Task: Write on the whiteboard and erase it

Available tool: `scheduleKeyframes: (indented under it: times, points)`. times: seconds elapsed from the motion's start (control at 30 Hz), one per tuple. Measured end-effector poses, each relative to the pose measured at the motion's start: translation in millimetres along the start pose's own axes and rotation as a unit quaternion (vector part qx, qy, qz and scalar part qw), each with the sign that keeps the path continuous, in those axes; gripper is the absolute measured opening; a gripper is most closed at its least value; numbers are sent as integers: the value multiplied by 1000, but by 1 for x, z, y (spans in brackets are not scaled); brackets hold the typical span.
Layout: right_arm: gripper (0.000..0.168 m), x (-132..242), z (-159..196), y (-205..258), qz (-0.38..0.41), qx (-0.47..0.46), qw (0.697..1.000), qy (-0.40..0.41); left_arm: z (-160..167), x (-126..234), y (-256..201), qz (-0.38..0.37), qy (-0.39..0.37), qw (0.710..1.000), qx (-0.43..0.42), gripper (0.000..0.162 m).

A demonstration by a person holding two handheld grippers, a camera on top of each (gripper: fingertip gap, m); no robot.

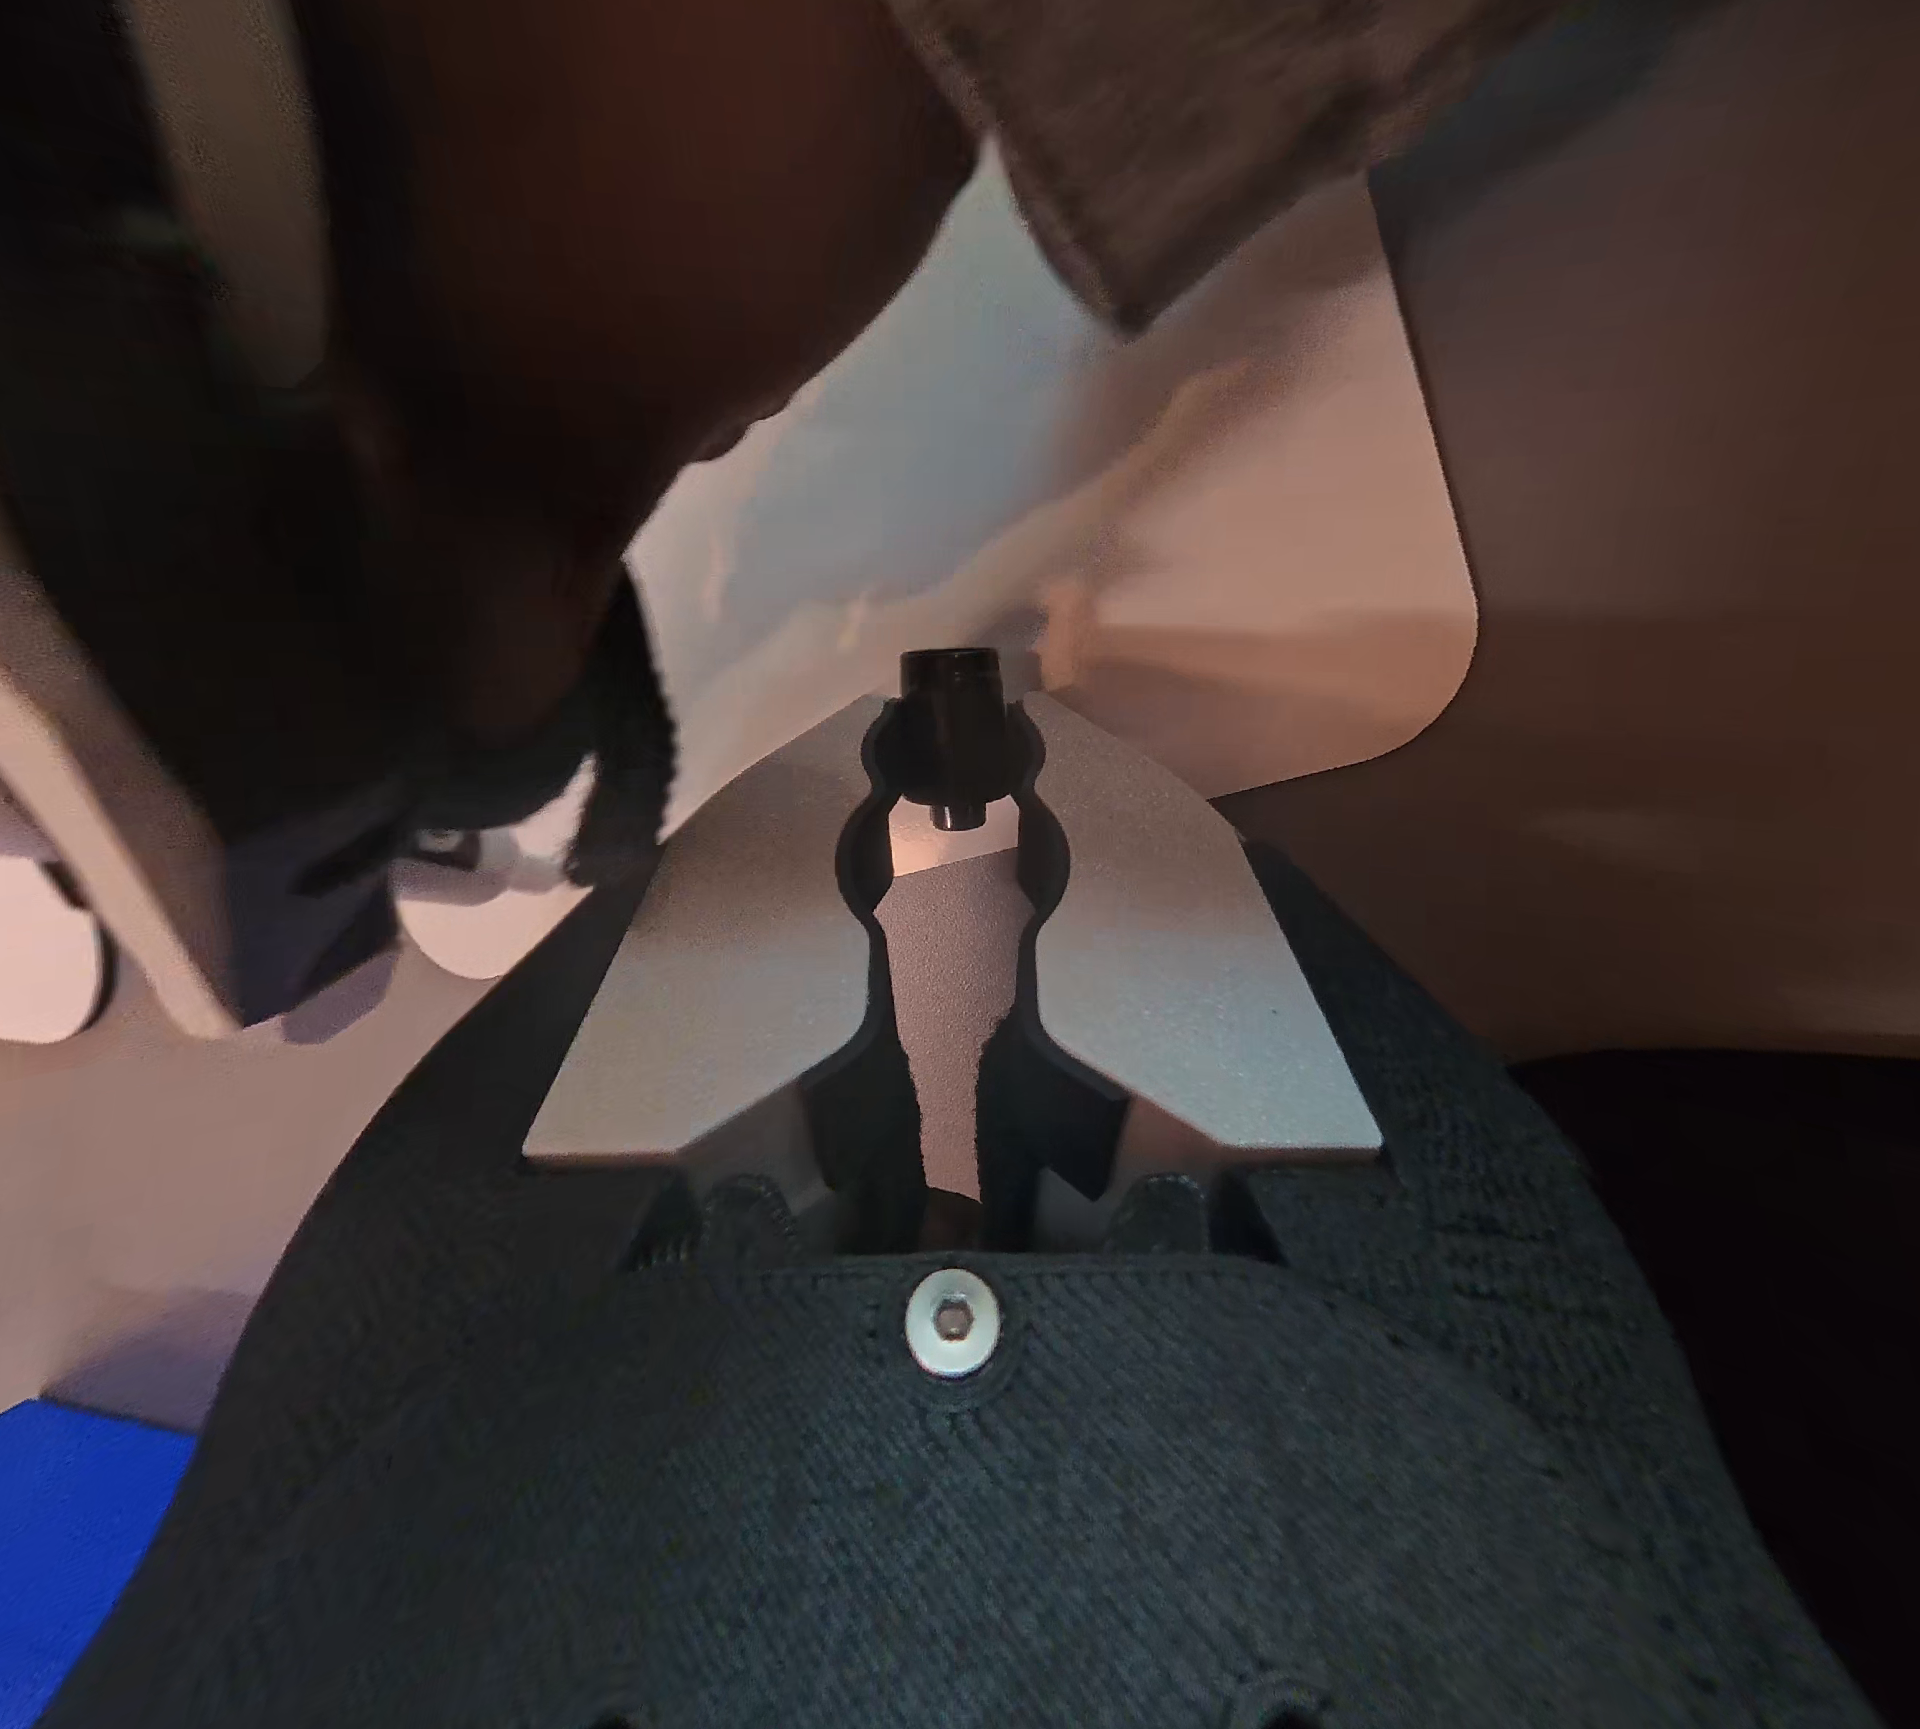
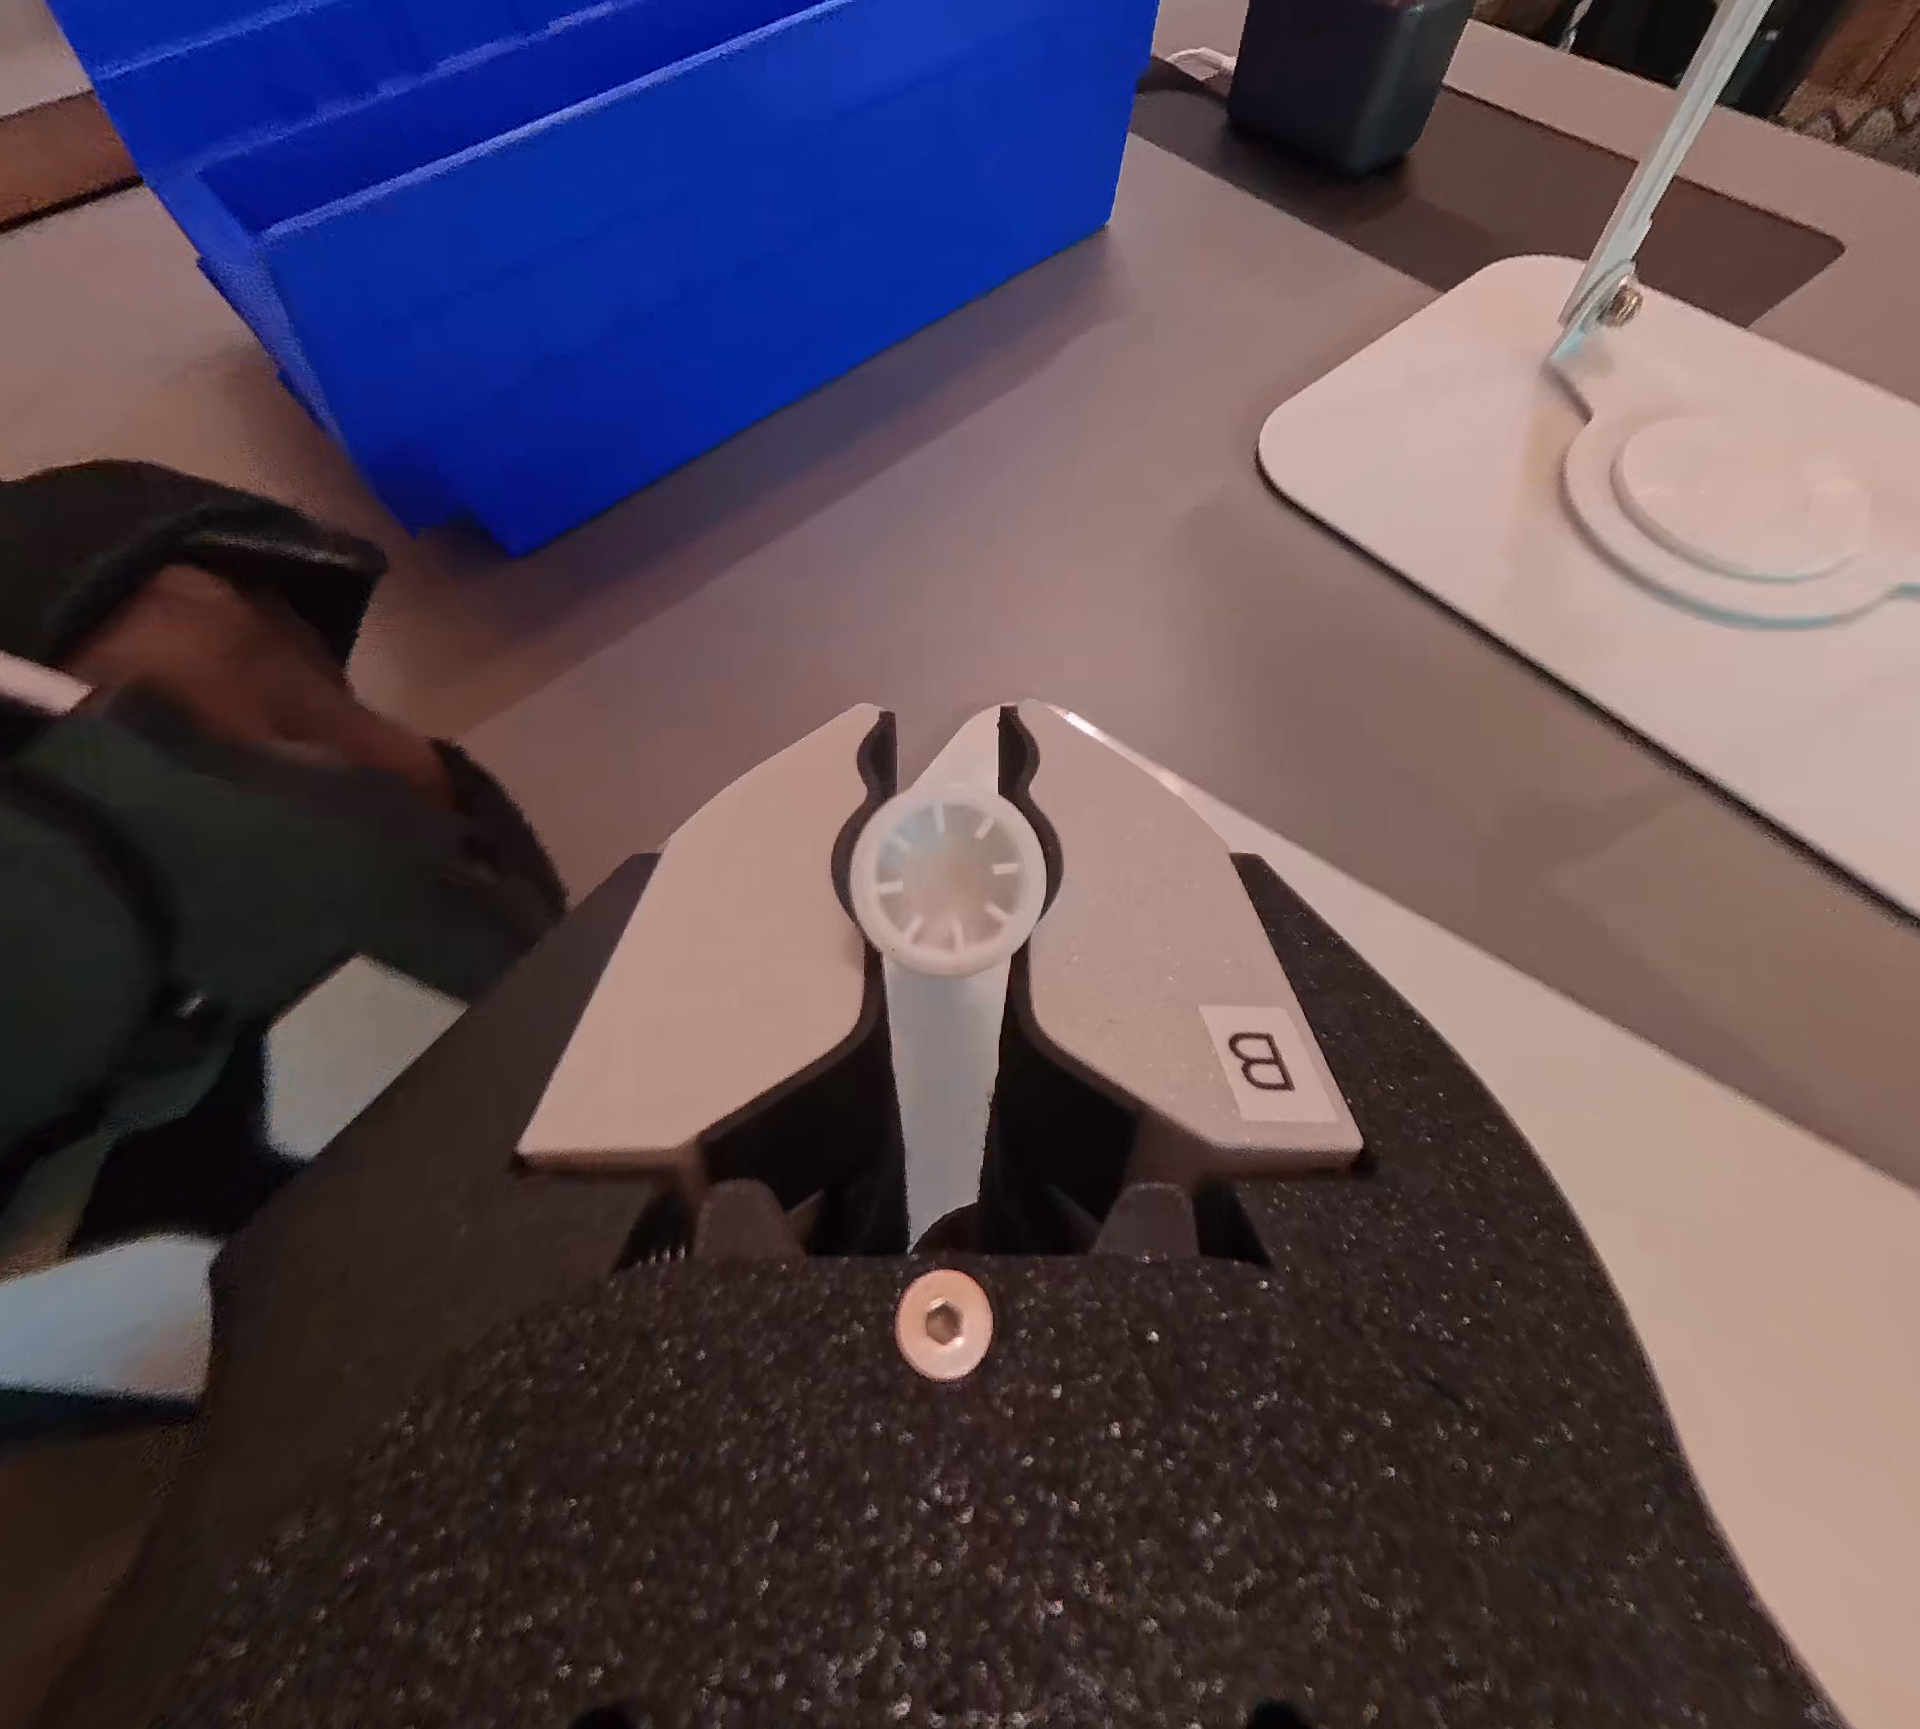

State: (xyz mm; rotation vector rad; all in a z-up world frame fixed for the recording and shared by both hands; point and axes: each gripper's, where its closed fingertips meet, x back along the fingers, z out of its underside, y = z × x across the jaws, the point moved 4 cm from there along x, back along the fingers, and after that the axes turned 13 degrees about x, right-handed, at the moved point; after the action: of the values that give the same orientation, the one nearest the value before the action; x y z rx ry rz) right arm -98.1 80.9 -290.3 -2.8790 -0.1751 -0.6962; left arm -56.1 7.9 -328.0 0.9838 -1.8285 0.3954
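Note:
In the left wrist view my left gripper [image 1: 951,708] is shut on a small black marker cap [image 1: 945,682], held between the fingertips above the pale whiteboard [image 1: 1247,640]. In the right wrist view my right gripper [image 2: 948,729] is shut on a white marker [image 2: 948,879], seen end-on with its round rear end toward the camera. The whiteboard [image 2: 1610,1264] lies flat on the table under this gripper. The left gripper and the hand holding it [image 2: 208,848] show blurred at the left. The right gripper [image 1: 156,796] shows blurred at the upper left of the left wrist view.
A blue plastic bin [image 2: 623,152] stands on the grey table [image 2: 1039,557] at the back left. A white stand base [image 2: 1558,516] with a slanted arm is at the right, with a dark grey box [image 2: 1340,48] behind it. A brown sleeve [image 1: 1247,17] hangs above the board. Across from one pair of fingers to the other is roughly 11 centimeters.

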Motion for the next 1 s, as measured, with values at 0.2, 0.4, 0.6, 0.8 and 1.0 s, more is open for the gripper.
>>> scheduleKeyframes:
  times: [0.2,0.4,0.6,0.8,1.0]
  points:
    - [20,14,-8,-1,16,-23,998,-52,-1,0,0,-10,-1,1000,-6,19]
    - [20,20,-25,-10,12,-31,995,-89,-1,0,-1,-11,-2,1000,-6,19]
    - [20,61,-32,-30,18,-103,980,-172,-2,-2,0,37,-33,999,21,19]
    - [20,116,-20,-43,31,-127,969,-211,-10,24,17,67,-103,988,98,19]
    - [20,136,-14,-42,24,-126,965,-228,1,37,25,57,-115,975,179,19]
